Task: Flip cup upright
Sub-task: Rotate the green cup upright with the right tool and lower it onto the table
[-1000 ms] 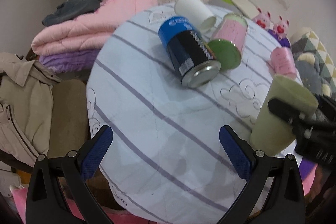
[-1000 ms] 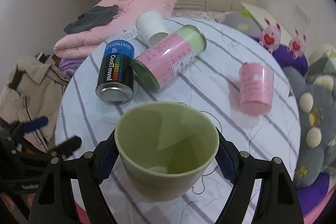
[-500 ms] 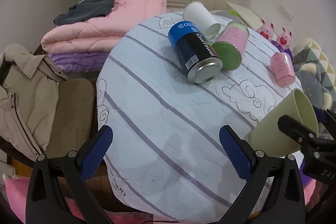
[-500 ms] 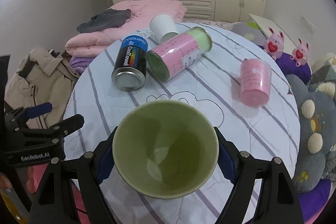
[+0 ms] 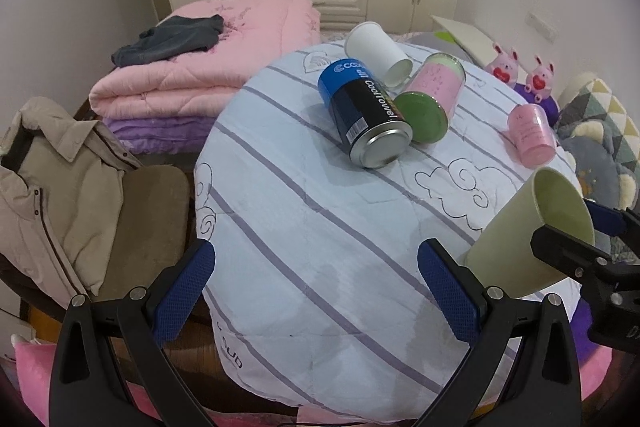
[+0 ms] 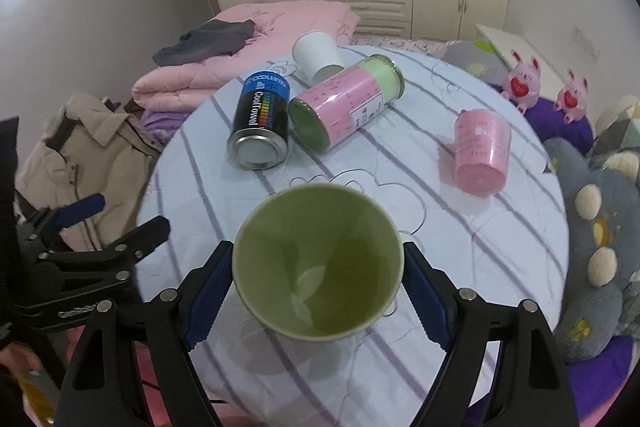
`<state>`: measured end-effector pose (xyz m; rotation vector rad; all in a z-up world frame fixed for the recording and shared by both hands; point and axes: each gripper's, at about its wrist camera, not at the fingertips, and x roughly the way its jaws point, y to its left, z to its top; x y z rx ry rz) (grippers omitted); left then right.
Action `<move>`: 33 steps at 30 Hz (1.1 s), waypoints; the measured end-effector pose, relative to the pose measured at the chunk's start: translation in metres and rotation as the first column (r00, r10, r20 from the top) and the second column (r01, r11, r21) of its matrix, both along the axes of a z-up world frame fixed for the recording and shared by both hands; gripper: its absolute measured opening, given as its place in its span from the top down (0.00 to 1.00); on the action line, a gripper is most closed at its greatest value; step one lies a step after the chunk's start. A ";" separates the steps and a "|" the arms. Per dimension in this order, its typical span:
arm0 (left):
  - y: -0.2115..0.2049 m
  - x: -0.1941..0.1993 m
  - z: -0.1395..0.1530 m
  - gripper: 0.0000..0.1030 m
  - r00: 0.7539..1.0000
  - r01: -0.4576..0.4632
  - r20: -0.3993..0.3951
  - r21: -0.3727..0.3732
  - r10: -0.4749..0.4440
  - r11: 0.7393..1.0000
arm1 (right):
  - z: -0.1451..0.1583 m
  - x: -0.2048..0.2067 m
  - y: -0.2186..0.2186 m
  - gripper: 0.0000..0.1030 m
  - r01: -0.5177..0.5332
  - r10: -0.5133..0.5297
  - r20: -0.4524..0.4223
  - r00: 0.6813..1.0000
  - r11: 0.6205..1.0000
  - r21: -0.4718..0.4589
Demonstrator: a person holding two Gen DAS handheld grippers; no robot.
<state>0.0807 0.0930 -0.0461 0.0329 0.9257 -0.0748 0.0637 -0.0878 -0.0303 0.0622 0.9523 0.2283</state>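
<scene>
A pale green cup [image 6: 318, 267] sits between the blue pads of my right gripper [image 6: 318, 279], which is shut on it. The cup is tilted, mouth toward the camera, above the round striped table [image 6: 460, 227]. In the left wrist view the same cup [image 5: 532, 239] leans at the table's right edge, with the right gripper's black fingers on its rim. My left gripper [image 5: 316, 287] is open and empty over the near part of the table [image 5: 280, 187].
A black and blue can [image 5: 366, 113], a pink and green can [image 5: 434, 97] and a white paper cup [image 5: 376, 51] lie on their sides at the back. A pink cup [image 6: 482, 151] lies at the right. Folded blankets [image 5: 200, 67] and a jacket [image 5: 52, 187] are at the left.
My right gripper has tipped the green cup further over and lifted it slightly. Both cameras have drawn back from the table. My left gripper stays open.
</scene>
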 end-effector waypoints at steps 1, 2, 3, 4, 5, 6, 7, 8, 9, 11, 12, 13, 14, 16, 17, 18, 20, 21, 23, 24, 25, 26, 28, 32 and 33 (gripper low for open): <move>0.000 -0.001 0.000 0.01 1.000 0.003 0.001 -0.003 -0.003 1.000 | 0.001 -0.001 -0.001 0.19 0.000 0.000 0.001 1.000 1.000 0.013; 0.000 -0.001 0.001 0.01 1.000 0.005 0.005 -0.007 -0.005 1.000 | 0.002 -0.002 -0.001 0.19 0.001 -0.001 0.003 1.000 1.000 0.013; 0.000 -0.003 0.002 0.01 1.000 0.008 0.012 -0.009 -0.008 1.000 | 0.003 -0.003 -0.001 0.19 0.004 -0.004 0.008 1.000 1.000 0.005; -0.001 -0.003 0.003 0.01 1.000 0.011 0.016 -0.010 -0.011 1.000 | 0.004 -0.003 -0.001 0.19 0.005 -0.005 0.012 1.000 1.000 -0.001; -0.002 -0.004 0.004 0.01 1.000 0.011 0.014 -0.008 -0.011 1.000 | 0.006 -0.004 -0.002 0.19 0.005 -0.005 0.014 1.000 1.000 -0.002; -0.002 -0.004 0.004 0.01 1.000 0.011 0.014 -0.004 -0.011 1.000 | 0.006 -0.005 -0.002 0.19 0.004 -0.004 0.013 1.000 1.000 0.001; -0.003 -0.005 0.005 0.01 1.000 0.011 0.017 0.001 -0.011 1.000 | 0.007 -0.006 -0.002 0.19 0.002 -0.002 0.010 1.000 1.000 0.006; -0.004 -0.006 0.006 0.01 1.000 0.013 0.021 0.007 -0.013 1.000 | 0.008 -0.006 -0.003 0.19 0.002 -0.002 0.010 1.000 1.000 0.011; -0.005 -0.007 0.007 0.01 1.000 0.015 0.024 0.011 -0.016 1.000 | 0.009 -0.008 -0.004 0.19 0.002 -0.003 0.013 1.000 1.000 0.016; -0.007 -0.010 0.010 0.01 0.999 0.019 0.033 0.012 -0.020 1.000 | 0.013 -0.011 -0.006 0.19 0.002 -0.002 0.028 1.000 1.000 0.028; -0.008 -0.012 0.012 0.01 0.999 0.021 0.041 0.010 -0.022 1.000 | 0.014 -0.012 -0.007 0.19 0.002 -0.004 0.037 0.999 0.999 0.035; -0.010 -0.013 0.013 0.01 0.999 0.023 0.046 0.009 -0.023 1.000 | 0.017 -0.015 -0.009 0.19 0.007 -0.009 0.048 0.999 0.999 0.040; -0.011 -0.016 0.015 0.01 0.998 0.024 0.053 0.009 -0.025 1.000 | 0.018 -0.016 -0.010 0.19 0.010 -0.012 0.053 0.999 0.999 0.042; -0.014 -0.019 0.018 0.01 0.998 0.024 0.064 0.013 -0.025 1.000 | 0.022 -0.019 -0.014 0.19 0.017 -0.020 0.065 0.998 0.999 0.050; -0.017 -0.021 0.020 0.01 0.997 0.024 0.072 0.016 -0.025 1.000 | 0.024 -0.022 -0.017 0.19 0.023 -0.027 0.072 0.997 0.998 0.056; -0.019 -0.024 0.022 0.01 0.996 0.025 0.080 0.018 -0.026 1.000 | 0.026 -0.024 -0.019 0.19 0.029 -0.034 0.078 0.996 0.998 0.059; -0.024 -0.029 0.026 0.01 0.995 0.025 0.101 0.022 -0.027 0.999 | 0.029 -0.028 -0.025 0.19 0.046 -0.051 0.094 0.994 0.997 0.063; -0.027 -0.033 0.028 0.01 0.993 0.024 0.115 0.025 -0.027 0.999 | 0.031 -0.032 -0.028 0.19 0.055 -0.061 0.104 0.993 0.997 0.063; -0.033 -0.039 0.030 0.01 0.991 0.035 0.129 0.027 -0.038 0.999 | 0.034 -0.037 -0.035 0.19 0.069 -0.076 0.116 0.990 0.996 0.062; -0.036 -0.042 0.031 0.01 0.990 0.042 0.131 0.025 -0.045 0.999 | 0.034 -0.040 -0.038 0.19 0.075 -0.082 0.121 0.989 0.995 0.063; -0.040 -0.045 0.031 0.01 0.990 0.047 0.133 0.024 -0.050 0.999 | 0.035 -0.043 -0.042 0.19 0.083 -0.090 0.127 0.988 0.995 0.062; -0.043 -0.048 0.031 0.01 0.990 0.047 0.134 0.022 -0.049 0.999 | 0.035 -0.044 -0.044 0.19 0.087 -0.094 0.131 0.987 0.994 0.061; -0.049 -0.053 0.030 0.01 0.989 0.048 0.139 0.019 -0.051 0.999 | 0.035 -0.049 -0.049 0.19 0.098 -0.105 0.140 0.985 0.994 0.052; -0.066 -0.067 0.032 0.01 0.982 0.045 0.181 0.049 -0.053 0.998 | 0.035 -0.062 -0.056 0.19 0.117 -0.118 0.179 0.977 0.993 0.014; -0.069 -0.070 0.033 0.01 0.980 0.043 0.192 0.051 -0.052 0.998 | 0.036 -0.064 -0.057 0.19 0.117 -0.117 0.186 0.976 0.993 0.008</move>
